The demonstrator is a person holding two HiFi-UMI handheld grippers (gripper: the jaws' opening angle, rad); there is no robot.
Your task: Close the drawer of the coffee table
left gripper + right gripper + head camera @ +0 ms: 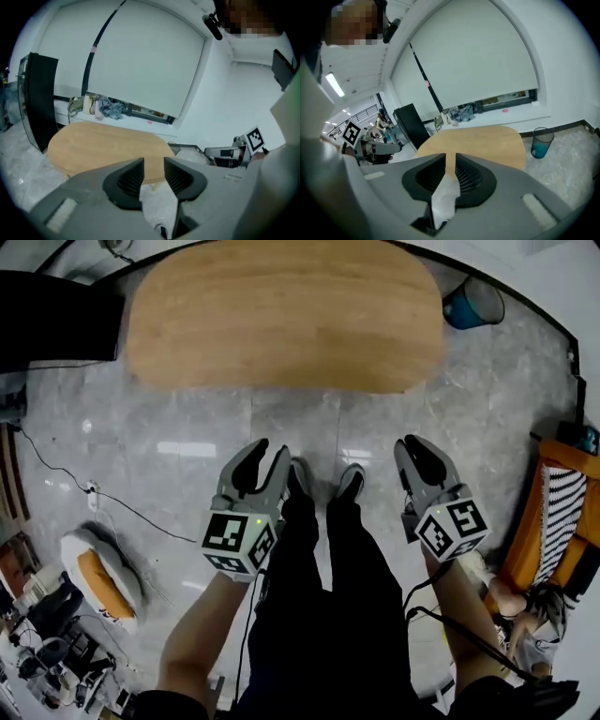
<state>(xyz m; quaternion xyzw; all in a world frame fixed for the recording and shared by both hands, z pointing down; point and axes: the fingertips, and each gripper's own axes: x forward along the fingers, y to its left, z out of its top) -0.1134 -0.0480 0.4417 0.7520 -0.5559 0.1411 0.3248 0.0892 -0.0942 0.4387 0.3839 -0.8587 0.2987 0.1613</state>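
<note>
Coffee table [281, 315]: oval, light wood top, upper centre of the head view, standing on a grey tiled floor [187, 456]. Seen from above; its drawer cannot be made out in any view. In the left gripper view the table [108, 145] lies across the middle, just above the fingers; in the right gripper view it [478, 140] sits centre-right.

Left gripper [270, 457]: lower centre-left of the head view, held in the air, well short of the table. Fingers a moderate gap apart, nothing between them [153, 161].

Right gripper [415, 451]: lower centre-right, level with the left. Fingers narrow, a thin slit between them, holding nothing [450, 157].

Person: black trouser legs between the two grippers, two shoes [300, 474] pointing toward the table.

Bin [473, 304]: blue, upper right, on the floor beside the table's right end; also at the right of the right gripper view [541, 143].

Cabinet [40, 103]: black, upright, left of the table.

Cable [56, 474]: black, trailing across the floor at the left.
</note>
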